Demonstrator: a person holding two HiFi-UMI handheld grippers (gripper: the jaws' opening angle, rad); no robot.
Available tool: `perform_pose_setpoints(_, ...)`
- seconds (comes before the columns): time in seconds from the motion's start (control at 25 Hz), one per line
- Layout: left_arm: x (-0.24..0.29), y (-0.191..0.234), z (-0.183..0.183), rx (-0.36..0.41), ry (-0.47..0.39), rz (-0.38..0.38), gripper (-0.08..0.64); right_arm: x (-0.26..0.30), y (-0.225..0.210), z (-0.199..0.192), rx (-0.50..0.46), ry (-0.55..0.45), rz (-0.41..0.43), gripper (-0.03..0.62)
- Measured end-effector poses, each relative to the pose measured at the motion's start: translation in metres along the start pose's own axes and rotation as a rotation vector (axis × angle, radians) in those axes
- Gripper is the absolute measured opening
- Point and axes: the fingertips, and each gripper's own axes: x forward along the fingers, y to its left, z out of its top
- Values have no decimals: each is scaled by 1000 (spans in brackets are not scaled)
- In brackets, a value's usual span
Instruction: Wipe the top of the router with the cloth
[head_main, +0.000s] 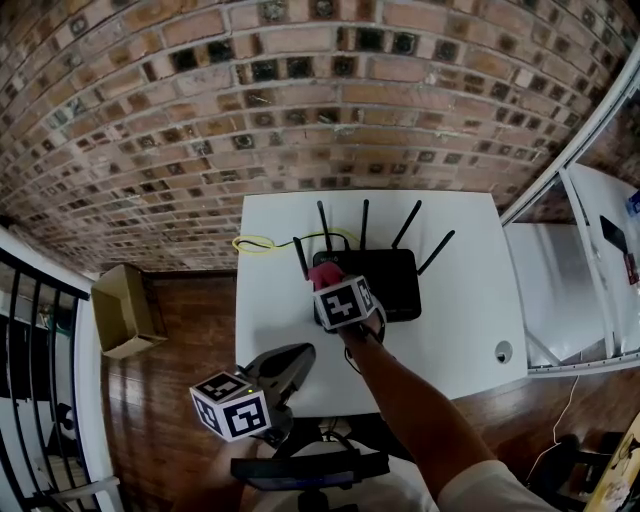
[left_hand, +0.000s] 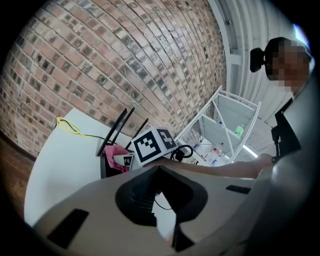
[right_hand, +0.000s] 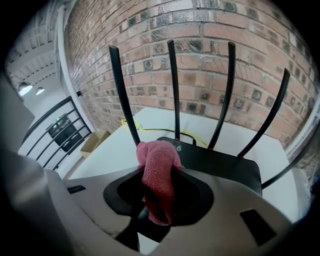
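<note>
Right gripper (right_hand: 158, 201): we see its jaws clamped on the pink cloth (right_hand: 157, 165).
Cloth: bunched, over the black router's (head_main: 392, 284) left end; we can't confirm contact.
Router: on the white table (head_main: 455, 335), antennas up.
Left gripper (head_main: 297, 357): jaws together, empty, near the table's front edge.
</note>
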Motion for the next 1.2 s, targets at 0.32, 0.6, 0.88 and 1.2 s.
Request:
perform_pose_setpoints(0.32,15,-5,0,6,21,-32,5,-8,-29,-11,29,-9,-34,143)
perform_pose_setpoints(0.6,31,-15,-4,10,49,-56,5,-23,-64,-12,27,-49,-64,143)
perform_pose_setpoints(0.88,47,-26,-9,13,72,-82,5,-36,-104,-28,84,-47,-100,144)
perform_pose_setpoints(1.2,58,-36,-14,19,93,-100,5,-43,-146,-58,150,-5,-136,143)
